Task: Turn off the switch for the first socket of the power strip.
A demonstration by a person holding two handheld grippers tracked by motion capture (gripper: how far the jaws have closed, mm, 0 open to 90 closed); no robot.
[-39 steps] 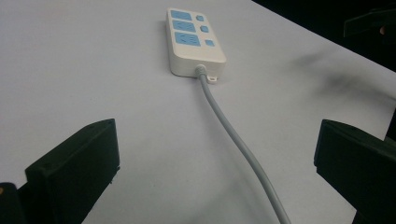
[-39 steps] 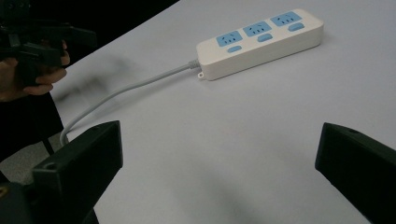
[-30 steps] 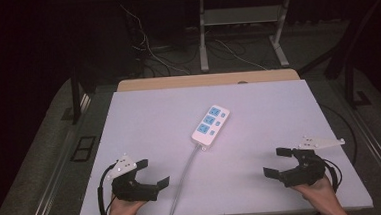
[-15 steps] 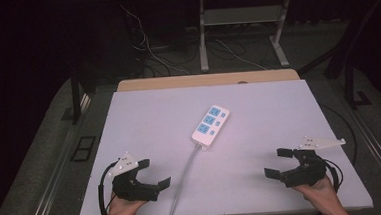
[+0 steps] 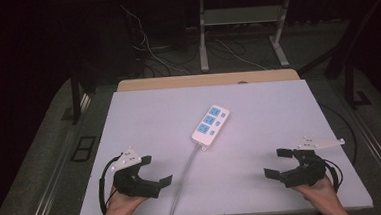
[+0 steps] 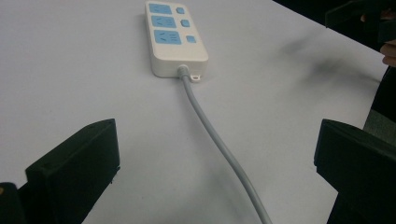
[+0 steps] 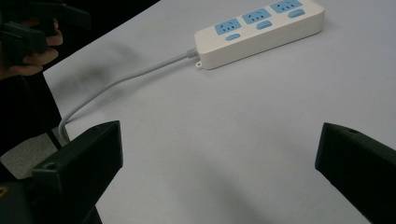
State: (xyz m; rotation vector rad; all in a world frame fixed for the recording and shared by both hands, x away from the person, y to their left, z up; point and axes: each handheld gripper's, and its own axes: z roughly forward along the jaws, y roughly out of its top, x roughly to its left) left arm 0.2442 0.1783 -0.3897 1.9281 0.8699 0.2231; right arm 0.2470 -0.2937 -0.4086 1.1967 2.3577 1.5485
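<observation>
A white power strip with blue sockets and switches lies near the middle of the white table. Its grey cord runs toward the front edge and drops off it. My left gripper rests low at the front left, jaws wide apart and nothing between them. In the left gripper view the power strip lies ahead with the cord passing between the jaws. My right gripper sits at the front right, open and holding nothing. The right gripper view shows the power strip at the top.
The table's wooden back edge borders a dark floor with loose cables and a metal stand. In the right gripper view the other hand and gripper appear at the far left.
</observation>
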